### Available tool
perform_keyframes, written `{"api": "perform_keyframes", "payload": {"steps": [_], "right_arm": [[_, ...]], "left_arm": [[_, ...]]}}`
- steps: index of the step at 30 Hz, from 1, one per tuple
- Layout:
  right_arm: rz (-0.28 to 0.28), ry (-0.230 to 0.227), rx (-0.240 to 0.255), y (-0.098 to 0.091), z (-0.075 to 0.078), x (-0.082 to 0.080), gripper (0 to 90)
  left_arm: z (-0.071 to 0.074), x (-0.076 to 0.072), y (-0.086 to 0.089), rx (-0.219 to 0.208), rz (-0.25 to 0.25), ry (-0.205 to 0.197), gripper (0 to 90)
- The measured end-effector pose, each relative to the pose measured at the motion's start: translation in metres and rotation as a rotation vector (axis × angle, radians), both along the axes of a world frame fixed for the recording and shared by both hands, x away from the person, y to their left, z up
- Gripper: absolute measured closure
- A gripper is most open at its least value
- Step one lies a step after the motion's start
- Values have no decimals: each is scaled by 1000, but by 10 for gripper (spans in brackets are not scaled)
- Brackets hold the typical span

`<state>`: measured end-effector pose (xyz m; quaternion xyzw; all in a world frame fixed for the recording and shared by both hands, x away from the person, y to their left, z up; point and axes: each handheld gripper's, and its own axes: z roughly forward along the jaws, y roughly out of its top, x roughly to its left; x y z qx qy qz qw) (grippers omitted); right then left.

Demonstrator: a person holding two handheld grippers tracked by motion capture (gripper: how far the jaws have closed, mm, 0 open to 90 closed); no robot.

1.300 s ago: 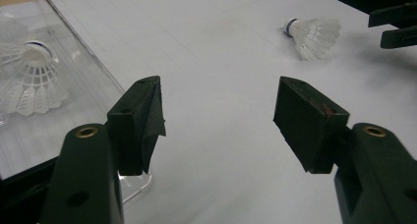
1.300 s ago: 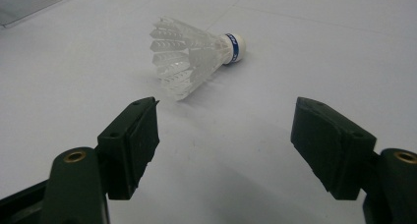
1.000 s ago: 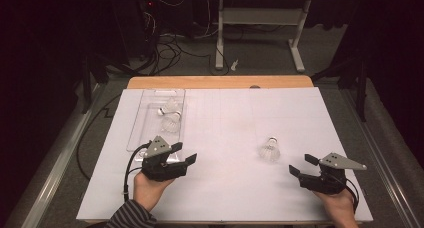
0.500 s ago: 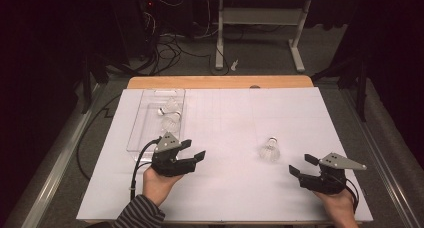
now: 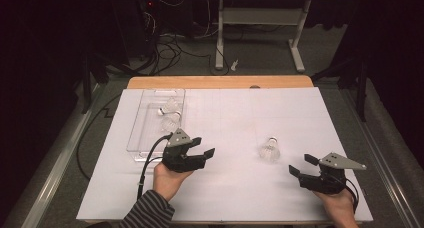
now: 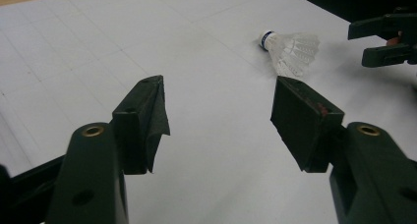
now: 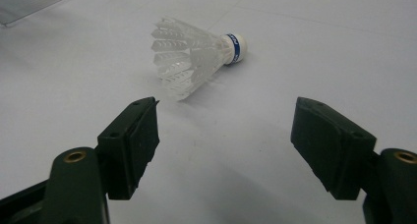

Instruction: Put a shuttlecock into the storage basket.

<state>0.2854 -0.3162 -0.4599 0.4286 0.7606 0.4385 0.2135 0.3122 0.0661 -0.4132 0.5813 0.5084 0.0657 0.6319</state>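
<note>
Between the left tool (image 5: pixel 204 145) and the right tool (image 5: pixel 300 165) the white surface (image 5: pixel 235 113) lay bare except for 1 shuttlecock (image 5: pixel 269 149) on its side, while the clear tray (image 5: pixel 145 130) stood just beside the left tool on its far-left side.

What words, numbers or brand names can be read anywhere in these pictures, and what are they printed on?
Blue band on the cork of the loose shuttlecock: it carries small white print, too blurred to read.
Shuttlecocks in the clear tray: too small to show any print.
White table sheet: faint grid lines, no writing.
Left gripper and right gripper: no label that can be read.
So nothing here can be quoted.
</note>
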Motion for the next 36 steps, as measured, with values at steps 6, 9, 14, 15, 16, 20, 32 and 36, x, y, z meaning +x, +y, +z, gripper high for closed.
{"api": "perform_keyframes", "payload": {"steps": [6, 9, 14, 15, 16, 20, 32, 36], "right_arm": [[-1, -1, -2, 0, 0, 0, 270], [-2, 1, -3, 0, 0, 0, 271], [-2, 0, -2, 0, 0, 0, 271], [-2, 1, -2, 0, 0, 0, 271], [-1, 1, -2, 0, 0, 0, 271], [-1, -1, -3, 0, 0, 0, 271], [-1, 1, -3, 0, 0, 0, 271], [-2, 0, -4, 0, 0, 0, 271]], "left_arm": [[1, 4, -7, 0, -11, 4, 395], [1, 5, -11, 6, -17, 1, 395], [-2, 7, -16, 12, -25, 11, 398], [-2, 8, -17, 12, -26, 14, 399], [-3, 9, -17, 15, -27, 17, 400], [-3, 10, -19, 12, -31, 20, 402], [-4, 15, -32, 31, -51, 24, 423], [-4, 17, -37, 33, -60, 30, 430]]}}
